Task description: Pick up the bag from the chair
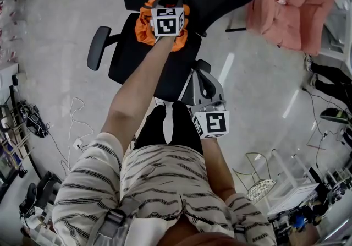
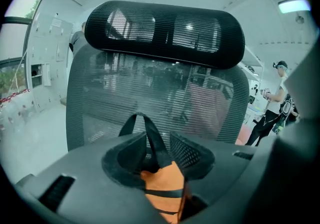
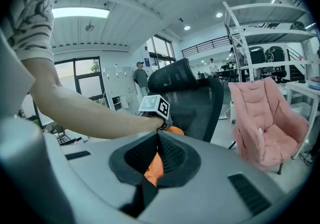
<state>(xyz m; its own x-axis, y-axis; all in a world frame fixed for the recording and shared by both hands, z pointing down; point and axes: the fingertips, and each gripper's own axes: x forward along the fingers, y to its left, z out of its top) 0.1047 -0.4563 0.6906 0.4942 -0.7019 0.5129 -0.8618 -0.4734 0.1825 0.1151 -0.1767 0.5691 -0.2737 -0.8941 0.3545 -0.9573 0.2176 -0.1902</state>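
Observation:
An orange bag (image 1: 144,26) with a black strap (image 2: 148,130) lies on the seat of a black mesh office chair (image 1: 137,60), close to its backrest (image 2: 150,82). My left gripper (image 1: 168,4) is down on the bag, its marker cube on top. In the left gripper view the left gripper (image 2: 156,143) is shut on the strap, which loops up out of the jaws above orange fabric (image 2: 165,188). My right gripper (image 1: 200,74) hangs back at the seat's near right corner, shut on nothing. The right gripper (image 3: 157,134) view shows the bag (image 3: 172,130) beyond its tips.
A pink padded chair (image 1: 291,3) stands right of the office chair. Cables and gear (image 1: 33,118) lie on the floor at left, a wire basket (image 1: 258,187) at lower right. White shelving (image 3: 265,32) rises behind the pink chair (image 3: 267,118). A person (image 2: 272,105) stands far right.

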